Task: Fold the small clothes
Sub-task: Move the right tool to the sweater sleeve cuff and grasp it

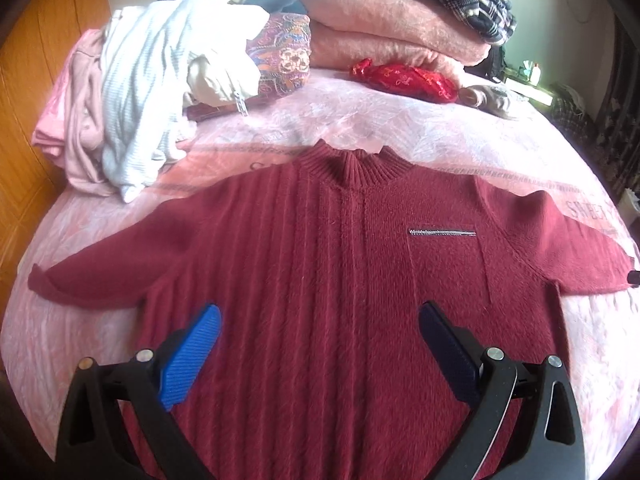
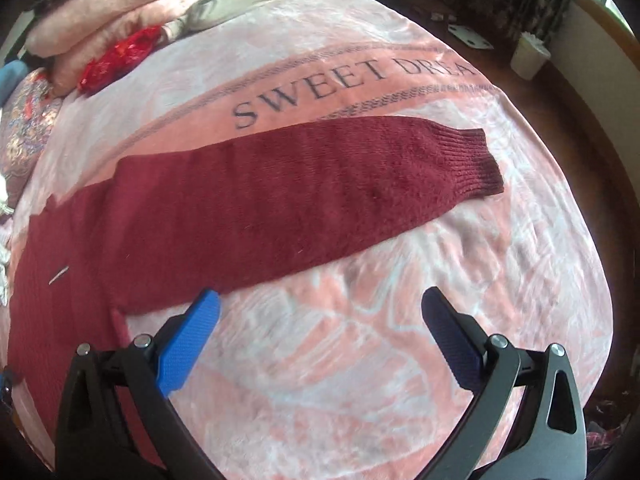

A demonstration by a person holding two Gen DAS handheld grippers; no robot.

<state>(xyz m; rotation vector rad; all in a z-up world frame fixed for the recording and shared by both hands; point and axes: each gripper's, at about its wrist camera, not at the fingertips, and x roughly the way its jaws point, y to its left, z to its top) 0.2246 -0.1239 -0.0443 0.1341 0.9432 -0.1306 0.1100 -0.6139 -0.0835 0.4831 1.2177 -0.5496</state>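
Both the left gripper (image 1: pixel 318 314) and the right gripper (image 2: pixel 320 300) hang with ridged pads spread wide, grasping nothing. The left hovers over the lower body of a fuzzy, ribbed maroon sweater (image 1: pixel 340 280) lying flat on a plush pink blanket (image 2: pixel 360 360); the right is just beside its outstretched sleeve (image 2: pixel 300 200), ending in a ribbed cuff. Beyond the sweater's collar lie a crumpled clothes heap (image 1: pixel 140 92) and folded pink blankets (image 1: pixel 392 28).

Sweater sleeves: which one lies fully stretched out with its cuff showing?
The sleeve in front of the right gripper: it lies straight, ending in a ribbed cuff. The other sleeve, in the left wrist view, ends in a curled tip.
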